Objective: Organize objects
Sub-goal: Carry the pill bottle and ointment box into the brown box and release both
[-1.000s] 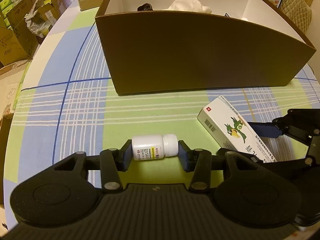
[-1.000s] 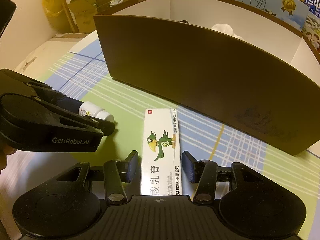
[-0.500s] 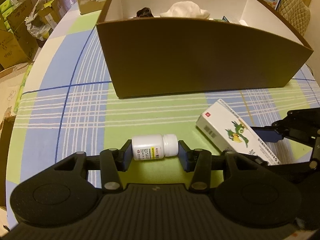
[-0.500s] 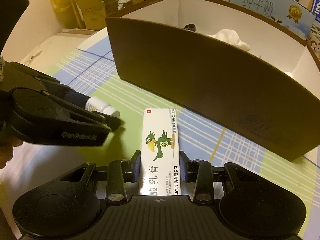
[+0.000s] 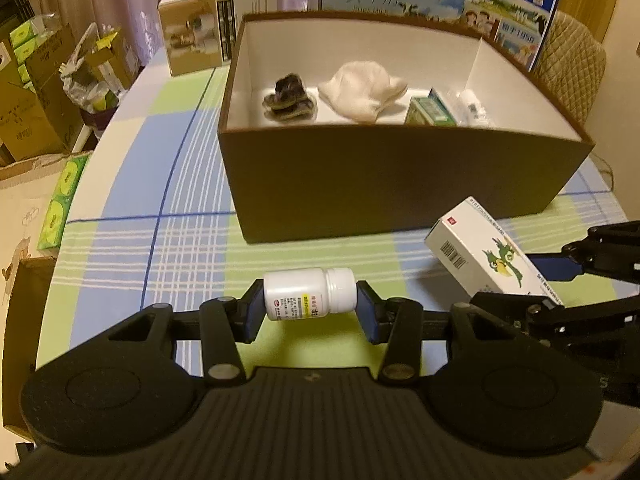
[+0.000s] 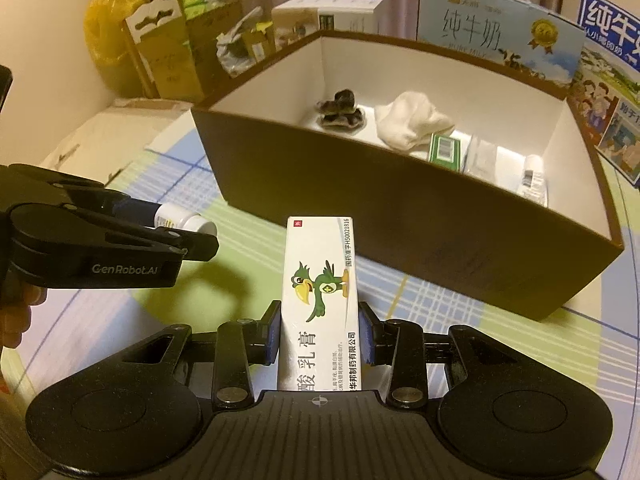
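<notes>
Both loads are lifted and bound for the brown box (image 5: 400, 184) on the checked tabletop (image 5: 120, 200). The left tool (image 5: 310, 306) clamps a white pill bottle (image 5: 308, 294) sideways, end to end; the right tool (image 6: 319, 334) grips a white medicine carton (image 6: 320, 280) printed with a green bird. Each is held above the tabletop, short of the box's near wall. Carrying appears to be the step in hand; next, each must clear that wall and release inside, among a white cloth (image 5: 362, 90) and other small items.
</notes>
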### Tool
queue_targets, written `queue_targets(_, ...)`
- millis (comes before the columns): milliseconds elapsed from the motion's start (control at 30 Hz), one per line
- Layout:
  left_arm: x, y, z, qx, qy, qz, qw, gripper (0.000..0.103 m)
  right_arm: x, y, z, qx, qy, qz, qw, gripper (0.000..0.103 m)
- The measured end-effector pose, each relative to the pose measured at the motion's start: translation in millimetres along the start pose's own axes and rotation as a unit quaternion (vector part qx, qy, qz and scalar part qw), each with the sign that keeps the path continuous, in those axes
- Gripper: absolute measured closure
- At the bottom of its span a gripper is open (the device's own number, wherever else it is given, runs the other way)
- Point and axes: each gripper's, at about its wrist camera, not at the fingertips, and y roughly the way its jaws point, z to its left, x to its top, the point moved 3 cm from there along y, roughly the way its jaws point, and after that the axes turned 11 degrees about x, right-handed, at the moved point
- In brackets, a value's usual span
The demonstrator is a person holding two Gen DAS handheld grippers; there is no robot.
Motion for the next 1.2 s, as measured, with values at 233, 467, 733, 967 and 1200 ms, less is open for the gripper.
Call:
queue_targets(233, 9.0, -15.2, -5.3, -0.004, -0.002, -0.02, 0.9998, 0.061, 6.0, -23.2, -1.6, 0.005, 0.017, -0.028, 0.999, 0.068)
queue_targets(467, 33.0, -33.3, -8.3, -0.009, -0.009, -0.05, 0.9987, 0.061, 25.9, -63.0, -13.3, 0.003, 0.038, -0.078, 0.996, 0.068)
queue_targets(733, 83.8, -41.4, -10.2, 0.01, 0.012, -0.095, 0.9953, 0.061, 67.2, -96.5, -41.7, -0.028, 0.043, -0.125, 0.991, 0.068)
queue_targets(967, 135.1, -35.0, -20.7, 0.012, 0.053, -0.127, 0.9904, 0.061, 102.5, -91.6, -78.2, -0.066, 0.054, -0.129, 0.988, 0.068)
queue_targets(1200, 168.2, 8.3, -32.1, 0.004, 0.076, -0.078, 0.994, 0.061, 131.1, -62.4, -122.7, -0.094, 0.073, -0.1, 0.988, 0.068)
